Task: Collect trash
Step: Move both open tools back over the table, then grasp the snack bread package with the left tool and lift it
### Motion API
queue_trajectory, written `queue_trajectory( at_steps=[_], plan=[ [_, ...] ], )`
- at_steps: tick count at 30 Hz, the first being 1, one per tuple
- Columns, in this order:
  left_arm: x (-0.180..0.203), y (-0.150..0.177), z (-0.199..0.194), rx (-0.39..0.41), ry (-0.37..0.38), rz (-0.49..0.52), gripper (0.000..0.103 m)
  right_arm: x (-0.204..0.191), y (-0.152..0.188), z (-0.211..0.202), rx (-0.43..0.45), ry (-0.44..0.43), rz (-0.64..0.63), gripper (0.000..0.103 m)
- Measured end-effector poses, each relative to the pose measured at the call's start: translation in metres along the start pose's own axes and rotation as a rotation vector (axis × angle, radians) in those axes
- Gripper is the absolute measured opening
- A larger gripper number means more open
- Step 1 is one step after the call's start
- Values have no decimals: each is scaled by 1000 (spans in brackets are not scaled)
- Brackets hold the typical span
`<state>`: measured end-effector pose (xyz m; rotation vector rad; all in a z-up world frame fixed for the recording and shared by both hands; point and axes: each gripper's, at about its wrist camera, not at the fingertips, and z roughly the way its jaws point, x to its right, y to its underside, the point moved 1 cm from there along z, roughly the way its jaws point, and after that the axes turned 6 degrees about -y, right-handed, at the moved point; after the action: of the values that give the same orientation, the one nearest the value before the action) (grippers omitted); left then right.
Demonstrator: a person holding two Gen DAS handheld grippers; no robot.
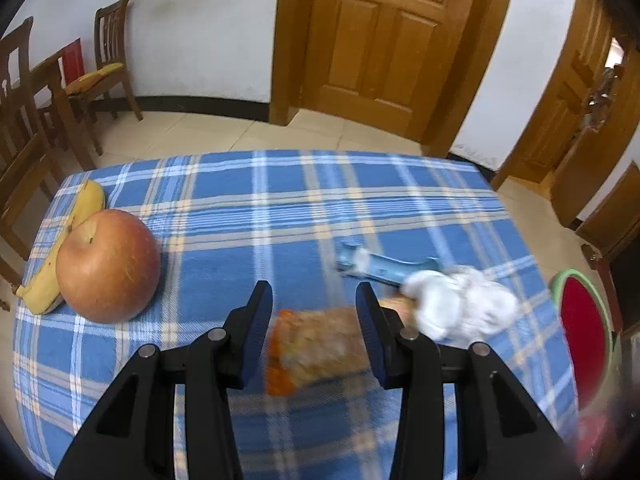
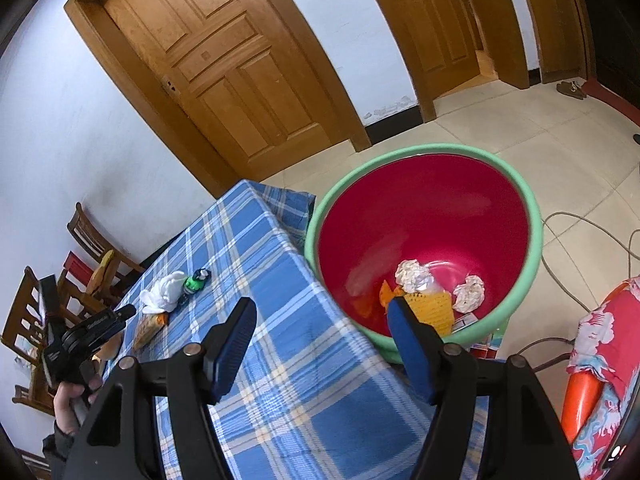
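The left gripper (image 1: pixel 314 300) hovers, jaws released, over an orange snack wrapper (image 1: pixel 316 350) on the checked surface (image 1: pixel 240 216), a crumpled tissue (image 1: pixel 460 306) just right. The right gripper (image 2: pixel 320 320), jaws parted and empty, faces the red bin (image 2: pixel 424 208) holding paper wads.

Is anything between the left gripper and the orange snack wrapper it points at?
Nothing visible. The left gripper hangs open over the snack wrapper, which shows in the gap between its fingers. The crumpled tissue lies off to the right, the apple to the left.

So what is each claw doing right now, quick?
Left gripper: open, hovering over the snack wrapper, holding nothing.
Right gripper: open, empty, beside the bin.
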<state>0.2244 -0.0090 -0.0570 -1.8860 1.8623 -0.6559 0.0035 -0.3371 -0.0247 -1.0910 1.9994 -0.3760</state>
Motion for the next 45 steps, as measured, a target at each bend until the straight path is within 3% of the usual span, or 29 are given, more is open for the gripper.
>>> queue_trajectory(
  at_steps=[11,20,22,27,35,37,39,45],
  plan=[
    [-11,18,13,-70,-41,9,43,-13,7,8,-25,-12,-27,71],
    [-5,40,-19,-35,53,-14,44,-19,10,10,-35,-27,-41,71],
    [-1,42,-25,-25,75,-17,54,-21,10,12,-38,-28,-44,71],
    [20,47,-30,-25,124,19,56,-26,11,16,-51,-30,-61,71],
    [43,53,-16,-53,96,83,56,-36,8,27,-68,-24,-95,71],
    [43,54,-13,-55,86,93,46,-40,7,30,-72,-29,-108,71],
    [42,53,-12,-45,80,98,42,-45,7,33,-79,-35,-124,71],
    [28,54,-16,-21,96,56,40,-65,6,46,-112,-64,-173,71]
  ],
)
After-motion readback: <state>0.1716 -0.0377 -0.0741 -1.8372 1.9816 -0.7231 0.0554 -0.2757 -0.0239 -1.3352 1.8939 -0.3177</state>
